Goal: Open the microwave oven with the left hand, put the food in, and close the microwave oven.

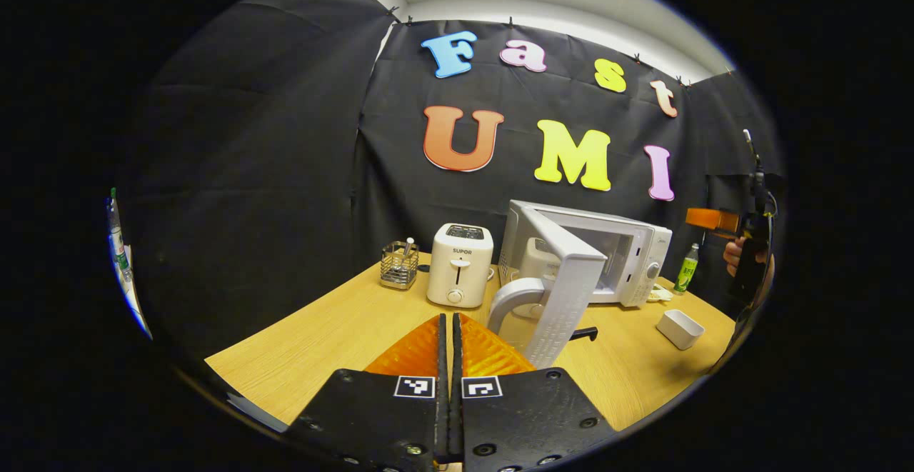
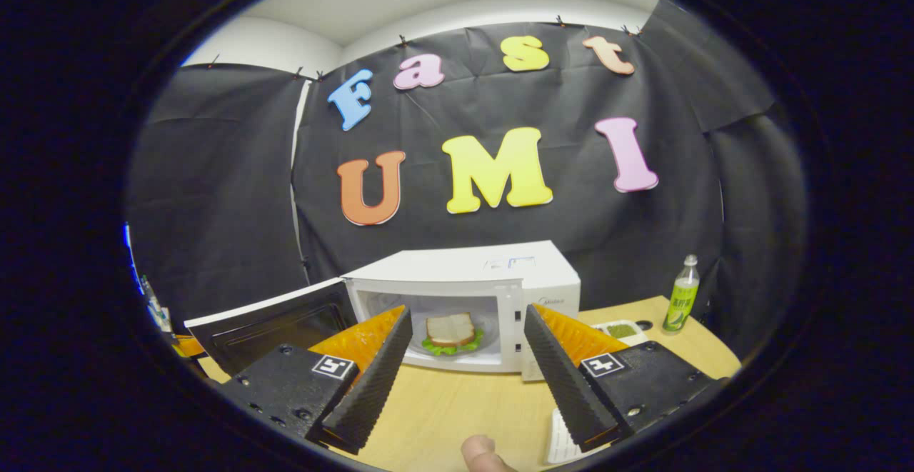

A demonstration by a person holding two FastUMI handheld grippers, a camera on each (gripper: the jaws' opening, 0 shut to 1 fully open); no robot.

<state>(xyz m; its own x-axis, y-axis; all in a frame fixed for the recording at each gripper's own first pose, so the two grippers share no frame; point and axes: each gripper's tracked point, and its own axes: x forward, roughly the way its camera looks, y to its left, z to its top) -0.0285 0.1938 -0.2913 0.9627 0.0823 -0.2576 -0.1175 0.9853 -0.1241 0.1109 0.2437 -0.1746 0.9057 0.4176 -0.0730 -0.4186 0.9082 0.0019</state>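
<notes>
Sandwich [image 2: 450, 332] is sitting inside the microwave [image 2: 464, 300] cavity, bread on top of lettuce, roughly centred on the floor of the chamber. So the food step looks done; closing is what's left.

Door [image 1: 564, 293] is standing wide open, swung out toward the left gripper [image 1: 450, 358], handle [image 1: 510, 299] facing it. Left gripper's fingers are pressed together with nothing between them, sitting just short of the door edge. Right gripper [image 2: 468, 358] is hanging spread wide in front of the opening, holding nothing, jaws framing the cavity.

Risks, as I'm reading it:
- Right gripper is sitting in the door's swing path. If the door is pushed before it backs off, the door hits a finger and bounces.
- Pushing on the door's outer edge with clenched tips could slip off, or shove the whole microwave across the table [image 1: 321, 329] toward the toaster [image 1: 460, 263] instead of latching.
- Soft push = door not latching.

Small white tray [image 1: 680, 328] and bottle [image 2: 680, 295] are well clear.
</notes>
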